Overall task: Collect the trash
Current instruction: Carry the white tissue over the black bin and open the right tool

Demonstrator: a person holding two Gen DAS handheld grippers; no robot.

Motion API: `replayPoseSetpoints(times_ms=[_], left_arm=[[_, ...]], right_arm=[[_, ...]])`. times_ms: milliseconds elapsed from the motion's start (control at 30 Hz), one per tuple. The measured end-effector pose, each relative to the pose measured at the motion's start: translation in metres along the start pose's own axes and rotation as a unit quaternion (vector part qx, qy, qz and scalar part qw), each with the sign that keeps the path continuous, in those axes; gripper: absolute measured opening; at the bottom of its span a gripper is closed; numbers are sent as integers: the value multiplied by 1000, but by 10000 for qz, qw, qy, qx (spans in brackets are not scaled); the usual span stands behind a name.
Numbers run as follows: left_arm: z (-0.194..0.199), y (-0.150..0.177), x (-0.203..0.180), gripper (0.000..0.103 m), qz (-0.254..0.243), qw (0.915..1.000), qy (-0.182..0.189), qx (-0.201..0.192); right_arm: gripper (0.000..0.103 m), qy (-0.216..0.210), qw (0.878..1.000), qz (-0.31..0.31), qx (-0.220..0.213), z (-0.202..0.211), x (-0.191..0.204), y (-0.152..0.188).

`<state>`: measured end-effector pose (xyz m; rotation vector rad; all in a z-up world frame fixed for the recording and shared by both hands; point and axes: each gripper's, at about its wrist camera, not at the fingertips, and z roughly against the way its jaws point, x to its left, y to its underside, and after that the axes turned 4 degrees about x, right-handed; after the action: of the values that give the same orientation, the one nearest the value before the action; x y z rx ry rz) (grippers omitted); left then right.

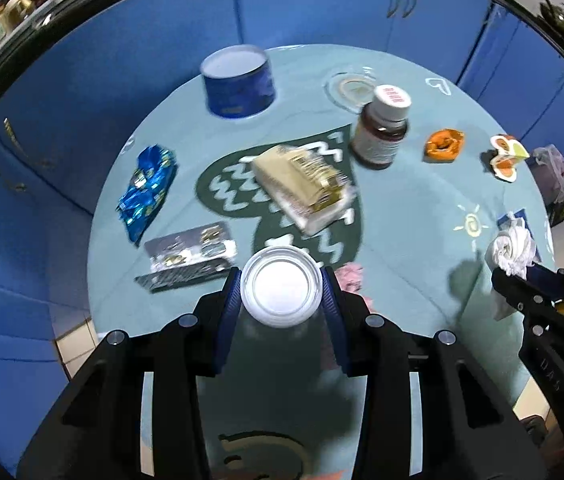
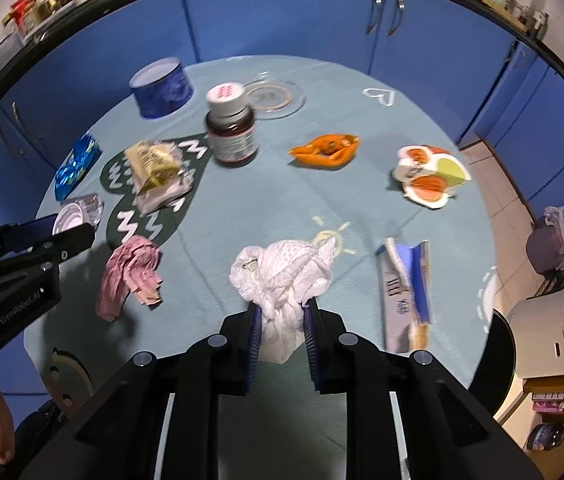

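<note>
The left claw (image 1: 281,294) pinches a small white cup (image 1: 281,293) between its blue pads, above the round surface (image 1: 402,208) — a pink crumpled paper (image 2: 130,276) lies just right of it. The right claw (image 2: 281,322) pinches a white crumpled tissue (image 2: 282,276) — a blue-and-white carton (image 2: 404,296) lies to its right.

White round lidded container (image 1: 281,292) clamped upright, crumpled white tissue (image 2: 282,276) pinched above teal table (image 2: 266,200)

Crumpled white tissue (image 2: 282,276), glossy blue foil wrapper (image 1: 147,188), matt tablecloth (image 2: 282,200).
</note>
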<state>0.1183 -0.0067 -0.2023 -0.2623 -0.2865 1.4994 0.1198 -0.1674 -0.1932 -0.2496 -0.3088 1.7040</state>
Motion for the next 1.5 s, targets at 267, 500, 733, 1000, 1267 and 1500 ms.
replayPoseSetpoints(times_ms=[267,500,733,1000,1267,1500], left_arm=[[10,-16,-43,41,-453,9987,129,-216],[12,-28,-93,41,-913,9951,272,-282],[14,-39,-143,41,-1373,9890,433,-336],[25,-41,-197,41,-1929,9782,613,-472],[28,-39,-232,41,-2188,9721,716,-454],[35,-35,-256,41,-2396,9665,780,-496]], right_arm=[[19,138,9989,-421,-152,8,-37,0],[19,274,9962,-802,-193,11,-76,4],[19,527,9901,-1282,-210,15,-124,10],[19,1002,9779,-1826,-166,21,-183,29],[22,1297,9663,-2222,14,24,-221,53],[55,1495,9581,-2443,2,30,-239,67]])
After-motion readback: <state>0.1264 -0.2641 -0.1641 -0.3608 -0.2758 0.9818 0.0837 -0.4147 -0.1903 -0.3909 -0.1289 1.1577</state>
